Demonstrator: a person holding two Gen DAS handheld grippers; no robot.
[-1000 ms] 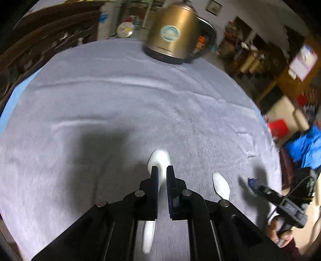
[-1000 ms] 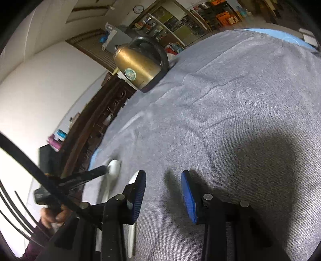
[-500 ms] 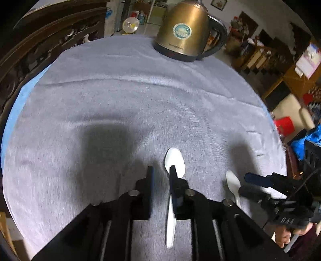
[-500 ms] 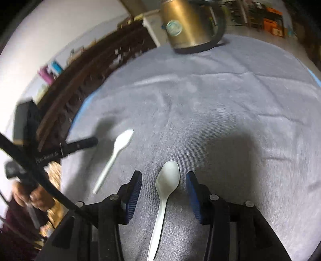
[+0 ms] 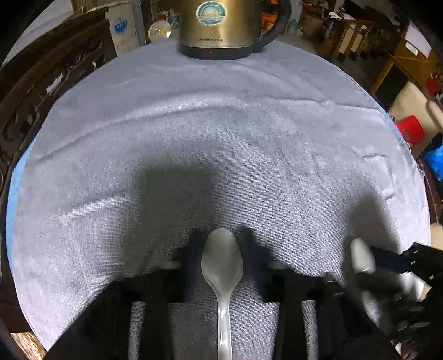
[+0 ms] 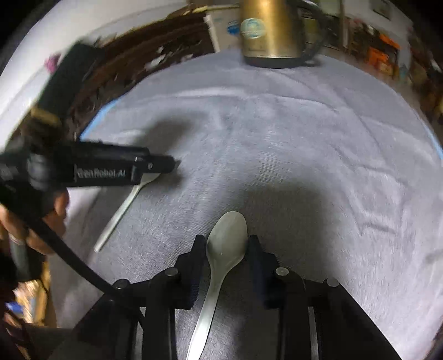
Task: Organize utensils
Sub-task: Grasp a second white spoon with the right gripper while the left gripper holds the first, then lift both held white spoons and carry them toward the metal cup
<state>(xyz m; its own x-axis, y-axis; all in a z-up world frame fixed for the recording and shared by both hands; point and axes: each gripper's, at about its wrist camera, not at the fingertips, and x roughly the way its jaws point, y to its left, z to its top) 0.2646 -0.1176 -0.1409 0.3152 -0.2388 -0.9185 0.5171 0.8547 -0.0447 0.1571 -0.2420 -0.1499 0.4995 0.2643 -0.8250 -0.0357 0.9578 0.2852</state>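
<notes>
Two white spoons lie flat on grey-clothed tabletop (image 5: 249, 133). Left hand-held gripper (image 5: 221, 243) spread open, left spoon (image 5: 222, 263) bowl between fingers, handle running back under it. Right hand-held gripper (image 6: 225, 246) likewise open, straddling right spoon (image 6: 225, 243), whose handle angles slightly left. Kettle (image 5: 218, 25) far ahead, well apart. Judgement: to grasp well, lower until fingertips touch cloth, centre on narrow neck behind bowl, close slowly; thin plastic may skid or pivot.
</notes>
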